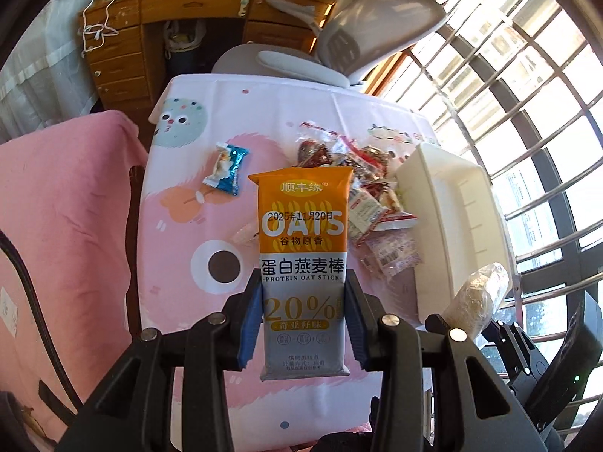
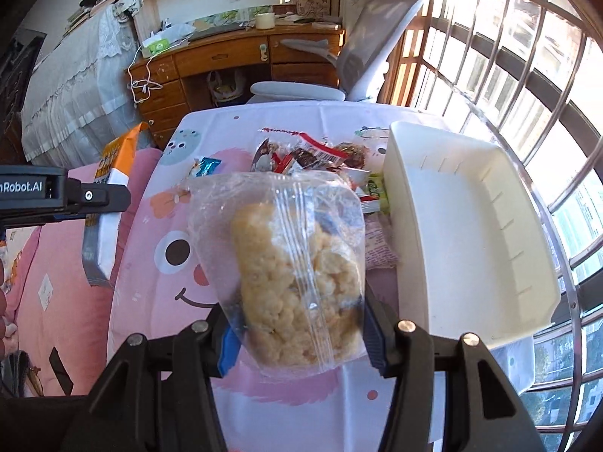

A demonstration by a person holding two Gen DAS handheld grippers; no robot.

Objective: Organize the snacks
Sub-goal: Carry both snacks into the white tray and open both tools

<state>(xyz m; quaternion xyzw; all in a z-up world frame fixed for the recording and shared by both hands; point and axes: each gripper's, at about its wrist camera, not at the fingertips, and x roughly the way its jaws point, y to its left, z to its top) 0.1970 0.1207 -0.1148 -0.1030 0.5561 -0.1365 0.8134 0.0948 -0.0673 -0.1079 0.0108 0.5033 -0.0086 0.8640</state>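
From your left wrist camera, your left gripper (image 1: 303,320) has its jaws clamped on the lower half of an orange and grey protein oat stick packet (image 1: 302,256), which stands upright between the blue pads (image 1: 249,324) and is held above the table (image 1: 188,226). Beyond it on the patterned cloth lies a small blue wrapped candy (image 1: 228,167) on its own, well apart from the pile of mixed snack wrappers (image 1: 361,188) to the right. The white plastic bin (image 1: 452,218) sits just beside that pile, at the table's window edge. At lower right the clear bag of puffed rice cake (image 1: 478,297) shows, held up near the bin's near end.

From your right wrist camera, your right gripper (image 2: 297,335) is closed on the puffed rice cake bag (image 2: 294,278); its jaws press the bag's lower sides and the bag rises tilted slightly left over the table (image 2: 150,263). The bin (image 2: 471,233) lies just to the right of it, its inside bare white. The snack pile (image 2: 309,156) sits behind the bag, against the bin's left wall. At the left edge your left gripper (image 2: 94,197) appears side-on with the oat stick packet (image 2: 111,203) in its grip, hanging over the table's left edge.
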